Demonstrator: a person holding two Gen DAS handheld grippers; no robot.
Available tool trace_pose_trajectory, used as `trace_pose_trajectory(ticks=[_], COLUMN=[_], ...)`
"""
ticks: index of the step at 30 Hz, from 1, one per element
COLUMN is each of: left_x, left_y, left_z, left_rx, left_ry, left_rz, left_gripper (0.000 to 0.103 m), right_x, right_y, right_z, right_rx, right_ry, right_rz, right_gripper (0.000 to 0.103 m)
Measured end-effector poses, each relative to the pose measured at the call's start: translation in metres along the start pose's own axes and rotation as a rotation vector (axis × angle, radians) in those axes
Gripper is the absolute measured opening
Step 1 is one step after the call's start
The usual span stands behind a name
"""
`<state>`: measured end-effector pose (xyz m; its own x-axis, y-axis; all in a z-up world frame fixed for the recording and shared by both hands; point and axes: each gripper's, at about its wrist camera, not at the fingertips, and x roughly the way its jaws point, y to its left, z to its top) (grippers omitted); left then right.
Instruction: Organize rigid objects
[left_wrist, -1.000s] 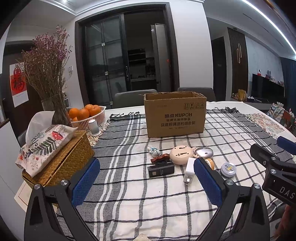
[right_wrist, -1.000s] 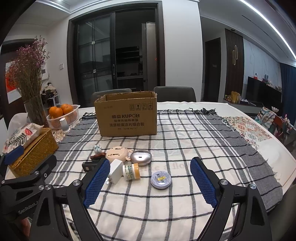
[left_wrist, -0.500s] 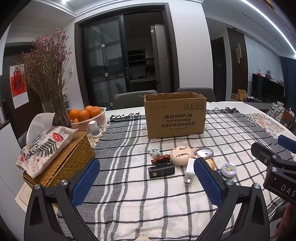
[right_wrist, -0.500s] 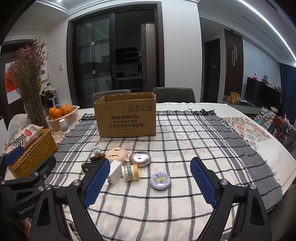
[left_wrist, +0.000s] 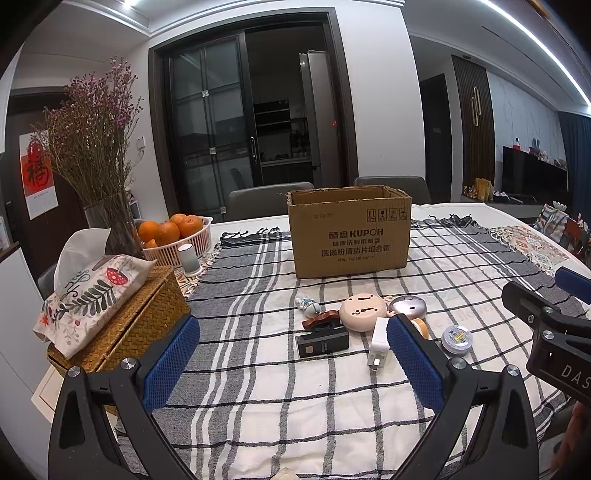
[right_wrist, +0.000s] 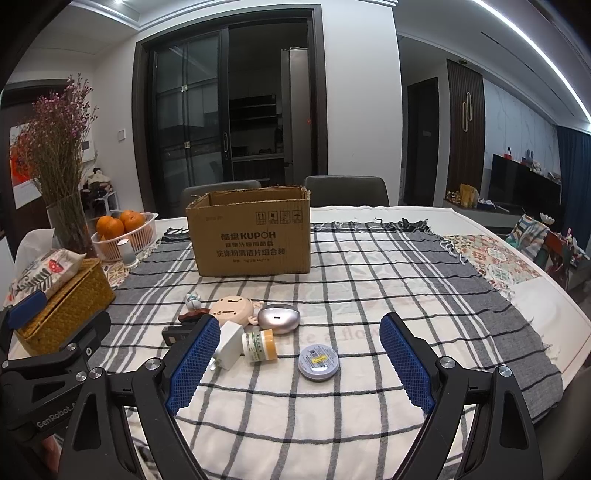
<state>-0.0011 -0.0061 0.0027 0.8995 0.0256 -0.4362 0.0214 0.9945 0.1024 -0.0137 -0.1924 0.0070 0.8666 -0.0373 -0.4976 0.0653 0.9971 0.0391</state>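
An open cardboard box (left_wrist: 351, 230) (right_wrist: 253, 236) stands on the checked cloth. In front of it lies a cluster of small objects: a round beige device (left_wrist: 362, 312) (right_wrist: 231, 315), a silver oval case (left_wrist: 408, 305) (right_wrist: 279, 318), a white charger (left_wrist: 379, 341) (right_wrist: 229, 344), a pill bottle (right_wrist: 259, 346), a round tin (left_wrist: 457, 339) (right_wrist: 318, 362), a black box (left_wrist: 322, 342), a small figurine (left_wrist: 307, 305). My left gripper (left_wrist: 291, 363) is open and empty, short of the cluster. My right gripper (right_wrist: 297, 365) is open and empty, with the tin and bottle between its fingers in view.
A wicker tissue box (left_wrist: 122, 328) with a patterned cover sits at the left. Behind it are a vase of dried flowers (left_wrist: 96, 162), a basket of oranges (left_wrist: 173, 236) and a small candle (left_wrist: 189, 258). Chairs stand behind the table. The table edge (right_wrist: 532, 280) curves at right.
Both views have shifted very slightly; the objects sit a touch lower and nearer. Nothing on the table has moved, and both grippers stay open.
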Motion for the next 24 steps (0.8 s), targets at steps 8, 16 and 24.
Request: trace_pose_trajectory(ticks=[8,16,24], left_x=[-0.0006,-0.0011,0.0002], left_y=[-0.0002,-0.0013,-0.0020], left_z=[0.0000,-0.0001,-0.0009], left_rx=[0.001,0.002,0.006], left_ry=[-0.001,0.001,0.006], left_rz=[0.001,-0.001,-0.003], left_gripper=[0.103,0.103,0.103], right_x=[-0.0006,-0.0005,-0.0004], right_y=[-0.0002,-0.0001,0.0002], right_z=[0.0002,-0.0003,-0.0007], right_rx=[0.000,0.000,0.001], right_ry=[-0.002,-0.002,-0.002], right_rz=[0.000,0.001,0.001], right_gripper=[0.089,0.089,0.089])
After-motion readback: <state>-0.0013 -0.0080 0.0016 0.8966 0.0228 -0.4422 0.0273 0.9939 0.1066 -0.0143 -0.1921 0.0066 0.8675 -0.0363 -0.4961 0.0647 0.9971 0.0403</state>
